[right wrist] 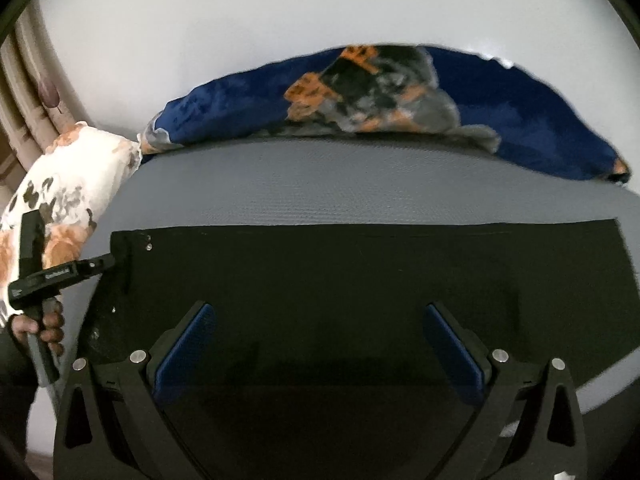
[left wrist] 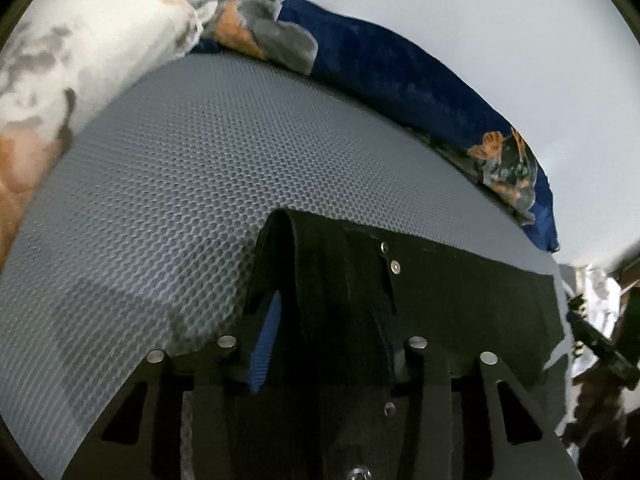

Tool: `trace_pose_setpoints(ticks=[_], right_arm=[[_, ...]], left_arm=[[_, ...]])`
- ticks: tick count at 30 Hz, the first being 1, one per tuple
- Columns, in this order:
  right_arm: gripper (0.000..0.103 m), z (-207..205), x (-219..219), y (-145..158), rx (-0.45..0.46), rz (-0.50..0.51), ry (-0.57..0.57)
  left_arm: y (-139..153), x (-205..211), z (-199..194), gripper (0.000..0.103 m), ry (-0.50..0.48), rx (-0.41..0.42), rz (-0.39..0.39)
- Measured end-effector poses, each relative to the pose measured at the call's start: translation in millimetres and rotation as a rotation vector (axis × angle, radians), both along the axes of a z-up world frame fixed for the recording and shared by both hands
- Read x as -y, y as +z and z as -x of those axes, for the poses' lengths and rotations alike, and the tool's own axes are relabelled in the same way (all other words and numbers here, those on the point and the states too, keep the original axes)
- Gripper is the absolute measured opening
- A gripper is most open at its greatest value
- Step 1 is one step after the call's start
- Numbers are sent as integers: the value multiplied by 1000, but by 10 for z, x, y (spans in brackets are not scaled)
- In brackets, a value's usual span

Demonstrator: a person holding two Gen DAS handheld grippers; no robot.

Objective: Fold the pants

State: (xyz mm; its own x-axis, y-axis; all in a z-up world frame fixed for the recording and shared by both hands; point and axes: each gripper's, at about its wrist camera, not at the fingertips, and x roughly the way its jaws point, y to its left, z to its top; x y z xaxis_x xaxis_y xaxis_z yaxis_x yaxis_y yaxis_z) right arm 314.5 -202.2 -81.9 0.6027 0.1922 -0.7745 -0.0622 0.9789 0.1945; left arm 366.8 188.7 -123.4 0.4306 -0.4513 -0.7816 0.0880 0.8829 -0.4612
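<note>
Black pants lie flat on a grey honeycomb mat. In the left wrist view the waistband with metal buttons and the zip fly rises in a fold between my left gripper's fingers. My left gripper is shut on the pants' waistband; one blue pad shows beside the cloth. It also shows in the right wrist view at the pants' left corner. My right gripper is open just above the pants, its blue pads wide apart and empty.
A dark blue blanket with orange and grey print lies along the far edge of the mat. A white floral pillow sits at the left, also in the left wrist view. A pale wall stands behind.
</note>
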Motion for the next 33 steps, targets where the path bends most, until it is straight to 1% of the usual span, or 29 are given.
trace_pose_setpoints(ticks=[1,2,4,6,8,11,13,16,18,19,20,22,24,29,30,32,33], right_arm=[[103,-47,-27,-21,-3,-5,2],[103,-97,-58,-43,-4,-16,11],[103,-166,-118,-73,-7,-23,30],[103,-233,-180,-103,-4,-14,53],[103,-316,-242,-135,-9,-5,80],[103,-427,-265,-174,-17,-20,112],[103,-497,-272,-203,-37,-27,125],[103,-638,-250,-277,-85,-31,116],[103,-698,-209,-322,-109,-72,124],[103,-717,-179,-338,-104,-99,135],[103,-733,-156,-351,-99,-109,146],[103,-810,-121,-358,-102,-104,210],[103,-883,-80,-338,-92,-99,267],[102,-1131,-86,-274,-96,-16,455],[101,-1194,-123,-255,-103,6,516],[99,-1267,-161,-240,-120,35,596],[98,-1310,-203,-239,-142,51,657]], left_arm=[[-15,-15,-41,37,-8,-7,30],[-22,-24,-79,32,-19,-16,53],[-27,-52,-156,29,-39,-34,115],[-32,-66,-235,23,-52,-54,155],[-41,-60,-311,21,-71,-70,189],[-66,-5,-403,21,-102,-84,202],[-95,41,-484,21,-118,-93,226],[-149,93,-595,21,-105,-110,239],[-175,118,-601,19,-94,-114,248],[-164,137,-582,14,-94,-95,245],[-140,161,-555,10,-96,-70,220],[-55,194,-486,9,-111,-26,199],[71,196,-407,8,-122,15,211],[506,243,-88,8,-182,157,231],[580,257,-14,8,-197,185,230],[724,284,133,8,-225,236,222],[769,286,184,8,-232,245,222]])
